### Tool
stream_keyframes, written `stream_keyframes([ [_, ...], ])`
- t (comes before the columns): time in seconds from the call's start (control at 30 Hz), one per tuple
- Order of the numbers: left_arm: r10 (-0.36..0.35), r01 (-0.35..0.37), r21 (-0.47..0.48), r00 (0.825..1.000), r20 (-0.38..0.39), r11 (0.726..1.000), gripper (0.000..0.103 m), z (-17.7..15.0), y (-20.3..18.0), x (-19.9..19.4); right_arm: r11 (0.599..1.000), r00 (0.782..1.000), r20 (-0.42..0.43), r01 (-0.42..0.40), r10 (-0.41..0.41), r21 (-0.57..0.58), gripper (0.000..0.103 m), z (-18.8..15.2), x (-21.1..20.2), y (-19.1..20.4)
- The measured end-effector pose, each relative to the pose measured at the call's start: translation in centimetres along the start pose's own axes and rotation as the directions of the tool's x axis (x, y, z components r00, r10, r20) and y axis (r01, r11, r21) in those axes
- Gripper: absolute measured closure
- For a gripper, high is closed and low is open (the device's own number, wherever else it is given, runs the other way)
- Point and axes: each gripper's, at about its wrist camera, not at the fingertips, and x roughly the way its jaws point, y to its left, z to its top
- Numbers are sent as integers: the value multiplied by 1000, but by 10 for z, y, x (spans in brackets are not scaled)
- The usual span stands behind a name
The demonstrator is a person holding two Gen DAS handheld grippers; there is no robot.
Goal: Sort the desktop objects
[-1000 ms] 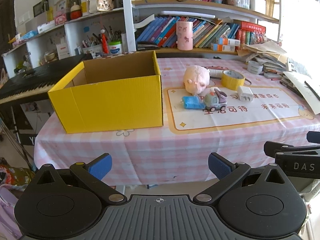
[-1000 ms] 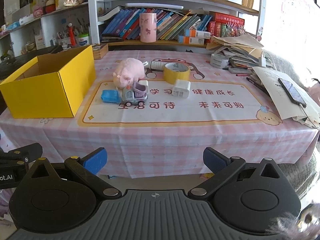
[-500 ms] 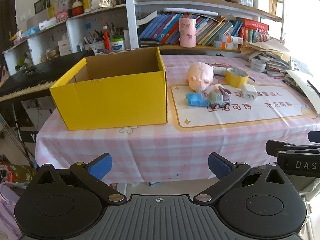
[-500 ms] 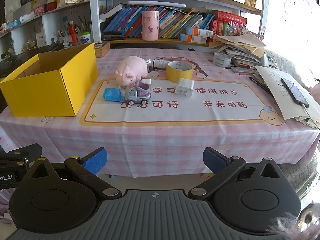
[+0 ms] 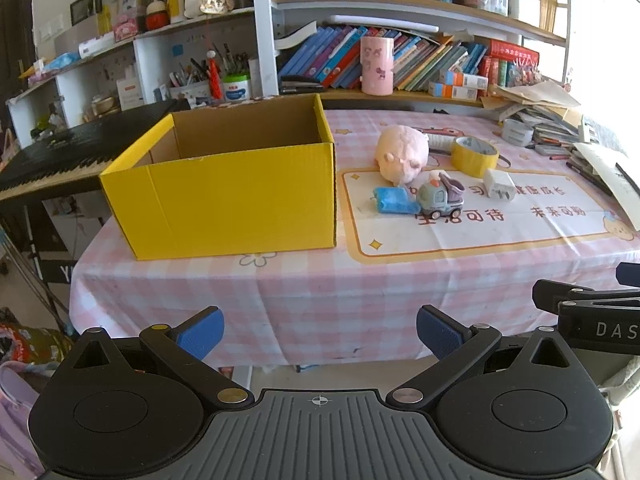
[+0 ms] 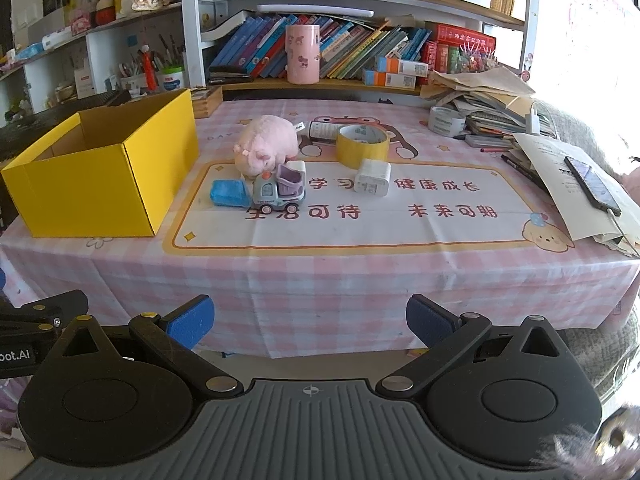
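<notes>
— Desktop objects first, but from my tools: where do they stand?

— My left gripper point(image 5: 318, 330) hangs off the table's near edge, blue ribbed pads spread wide with nothing between them. My right gripper point(image 6: 310, 320) is the same, pads far apart, empty. Each one's black body cuts off the bottom of its own view.

— And beyond them?

— A pink checked tablecloth point(image 6: 320, 280) drapes over the front edge, with a white printed mat point(image 6: 400, 224) on top. On the mat sit a blue crinkled packet point(image 6: 228, 193), touching a grey plastic toy truck point(image 6: 280, 192) with a lilac tipper. A fuzzy pink plush pig point(image 6: 266, 146) lies just behind the truck. A boxy white charger point(image 6: 373, 178) stands near a yellow tape roll point(image 6: 362, 145).

— The container?

— A yellow cardboard box point(image 5: 236, 196), open-topped, brown corrugated inside, sits left of the mat. Its floor is hidden from me by the front wall.

— Anything unclear?

— A small cylinder point(image 6: 324, 131) behind the tape is partly covered, label unreadable. The paper pile point(image 6: 500, 108) at far right is washed out by window glare.
</notes>
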Motion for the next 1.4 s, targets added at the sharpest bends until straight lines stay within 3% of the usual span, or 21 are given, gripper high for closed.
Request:
stream_keyframes([
  [1.17,-28,28,20,1000,-3,999,0,-2,-5,-4,1000,999,17,-27,27,9,0,0,-5,-1],
  [1.4,-61,61,-18,998,-27,998,0,-2,2,-2,1000,1000,17,-25,25,9,0,0,-5,-1],
])
